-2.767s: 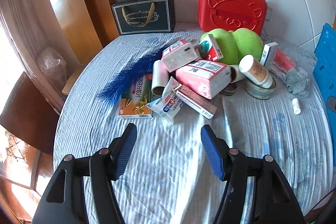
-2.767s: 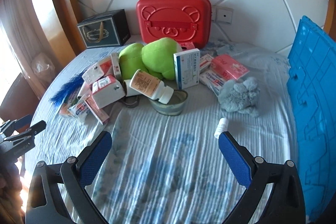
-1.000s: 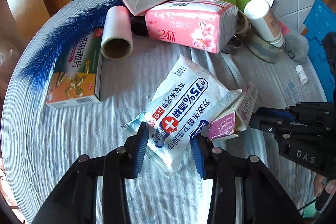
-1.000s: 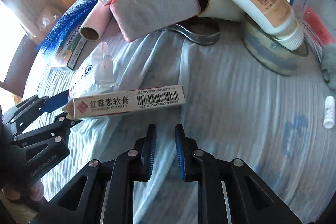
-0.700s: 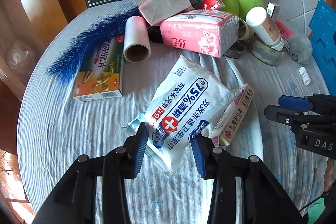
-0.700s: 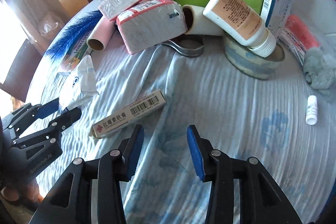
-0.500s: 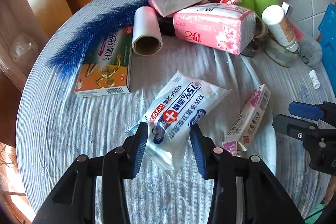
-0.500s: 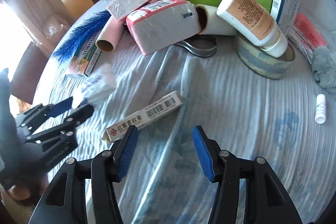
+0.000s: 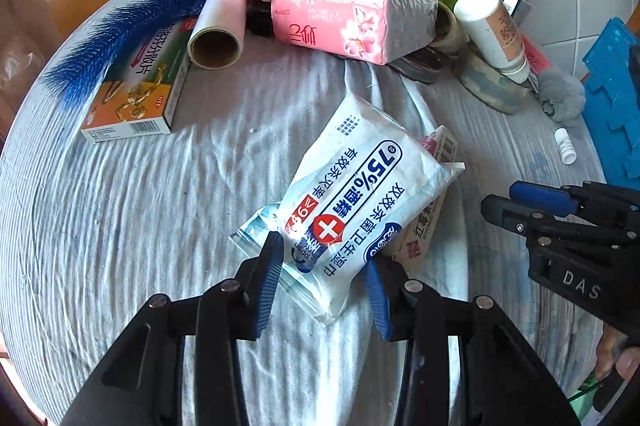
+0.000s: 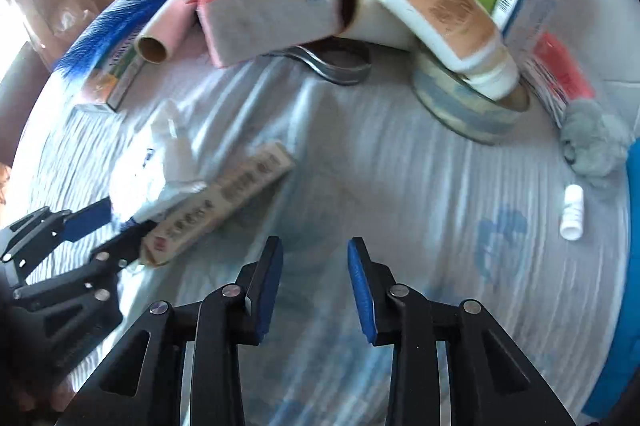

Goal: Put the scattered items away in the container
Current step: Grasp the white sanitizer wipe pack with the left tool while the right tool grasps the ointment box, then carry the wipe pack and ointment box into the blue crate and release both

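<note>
Jaws, left gripper (image 9: 322,276): pinching wipes pack (image 9: 362,210), likely for lifting.
Jaws, right gripper (image 10: 314,280): spread, empty, near ointment box (image 10: 224,204).

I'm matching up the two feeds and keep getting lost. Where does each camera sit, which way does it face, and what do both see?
Left wrist: on the left gripper, looking forward and down at the wipes pack between its fingers; the right gripper enters at right.
Right wrist: on the right gripper, facing the cluttered table; the left gripper enters at lower left.
Shared: the wipes pack, the long ointment box, the pink tissue pack.
</note>
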The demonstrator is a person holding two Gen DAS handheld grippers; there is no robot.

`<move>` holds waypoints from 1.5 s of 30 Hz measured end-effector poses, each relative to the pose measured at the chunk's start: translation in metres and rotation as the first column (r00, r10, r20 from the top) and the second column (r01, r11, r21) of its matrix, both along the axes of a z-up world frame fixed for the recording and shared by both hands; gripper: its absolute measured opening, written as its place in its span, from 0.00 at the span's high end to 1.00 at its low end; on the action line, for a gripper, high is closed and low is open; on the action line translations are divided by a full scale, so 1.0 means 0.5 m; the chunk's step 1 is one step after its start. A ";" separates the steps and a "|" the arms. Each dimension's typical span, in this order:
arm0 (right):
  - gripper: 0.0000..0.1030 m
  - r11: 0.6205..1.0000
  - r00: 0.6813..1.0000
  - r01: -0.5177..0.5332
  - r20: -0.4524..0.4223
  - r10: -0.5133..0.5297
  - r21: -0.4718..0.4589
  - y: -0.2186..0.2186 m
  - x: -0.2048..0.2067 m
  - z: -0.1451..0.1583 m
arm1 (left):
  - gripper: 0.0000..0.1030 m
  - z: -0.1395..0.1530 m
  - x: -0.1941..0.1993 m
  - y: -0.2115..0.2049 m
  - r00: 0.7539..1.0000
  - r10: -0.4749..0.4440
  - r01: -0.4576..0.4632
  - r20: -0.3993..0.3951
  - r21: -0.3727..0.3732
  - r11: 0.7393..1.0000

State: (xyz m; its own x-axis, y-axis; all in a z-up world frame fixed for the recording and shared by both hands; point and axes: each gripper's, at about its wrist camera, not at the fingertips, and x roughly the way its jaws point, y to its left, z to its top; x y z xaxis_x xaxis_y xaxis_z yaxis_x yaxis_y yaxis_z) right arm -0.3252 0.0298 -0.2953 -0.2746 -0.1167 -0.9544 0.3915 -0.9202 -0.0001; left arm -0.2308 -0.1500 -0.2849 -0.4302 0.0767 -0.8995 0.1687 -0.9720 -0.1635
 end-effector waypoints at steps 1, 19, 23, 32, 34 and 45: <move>0.66 0.999 0.999 0.030 0.010 -0.030 -0.035 0.022 -0.004 0.006 | 0.62 0.003 -0.001 0.003 1.000 -0.002 0.002 -0.005 -0.001 1.000; 0.58 0.982 0.998 0.061 0.034 -0.056 -0.181 -0.001 0.018 0.025 | 0.76 0.017 -0.011 -0.011 0.999 -0.035 0.031 -0.032 -0.110 0.993; 0.45 0.980 0.998 0.038 0.059 -0.027 -0.195 -0.043 0.026 0.004 | 0.70 0.013 -0.015 -0.023 0.998 -0.064 0.062 -0.012 -0.115 0.991; 0.81 0.991 0.998 0.055 0.037 -0.051 -0.126 -0.029 0.028 -0.033 | 0.59 0.010 -0.044 0.028 0.985 -0.170 0.163 -0.024 -0.189 0.968; 0.81 0.990 0.997 0.067 0.036 -0.063 -0.128 -0.006 0.025 -0.029 | 0.52 0.001 -0.069 0.049 0.980 -0.199 0.191 -0.020 -0.200 0.961; 0.81 0.969 0.998 0.047 -0.020 -0.053 -0.242 0.039 0.047 0.048 | 0.86 0.059 -0.046 0.092 0.983 -0.155 0.143 -0.102 -0.120 0.982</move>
State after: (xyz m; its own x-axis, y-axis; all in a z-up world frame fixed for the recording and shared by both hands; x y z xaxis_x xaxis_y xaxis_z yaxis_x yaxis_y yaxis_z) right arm -0.3017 0.0493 -0.2711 -0.3106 -0.3285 -0.8920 0.3478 -0.9126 0.2150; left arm -0.2538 -0.1040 -0.2553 -0.5185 0.0489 -0.8537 0.0077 -0.9981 -0.0619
